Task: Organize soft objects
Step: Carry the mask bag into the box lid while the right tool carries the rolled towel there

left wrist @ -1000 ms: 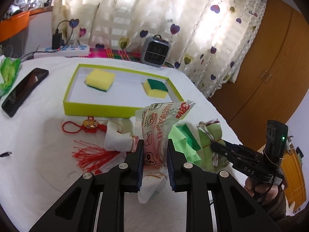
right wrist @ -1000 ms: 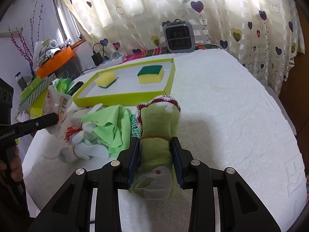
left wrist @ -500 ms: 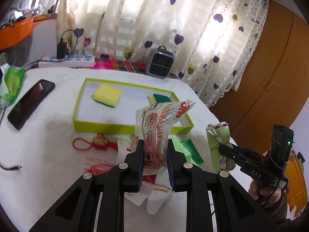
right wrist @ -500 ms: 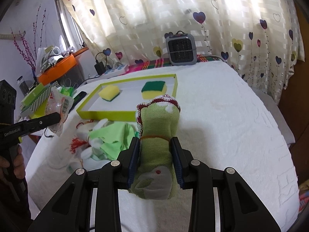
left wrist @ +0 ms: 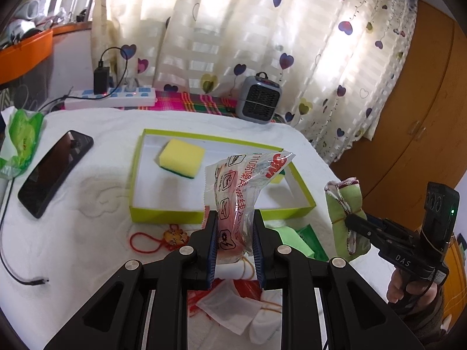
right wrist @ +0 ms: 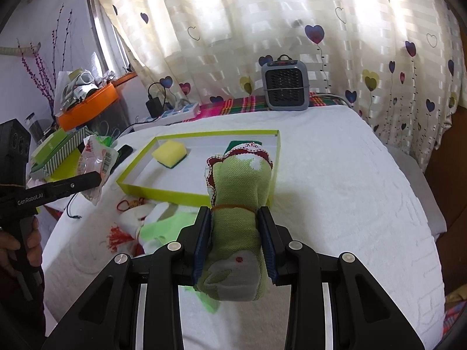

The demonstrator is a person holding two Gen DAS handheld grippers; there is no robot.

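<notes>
- Left gripper (left wrist: 235, 242): two matte black angular plastic fingers with triangular cut-outs, each bearing round silver screw heads; dark blue ribbed pads line the inner faces.
- Right gripper (right wrist: 235, 242): same black build, silver screws and blue ribbed pads.
- From the side, the left unit shows white lettering "GenRobot.AI" on a slim black finger.
- The right unit shows white letters "DAS", a black box-shaped module with a small green light, and thin cords wrapped round it.
- A dark sleeve cuff (left wrist: 420, 315) sits at the wrist.
</notes>
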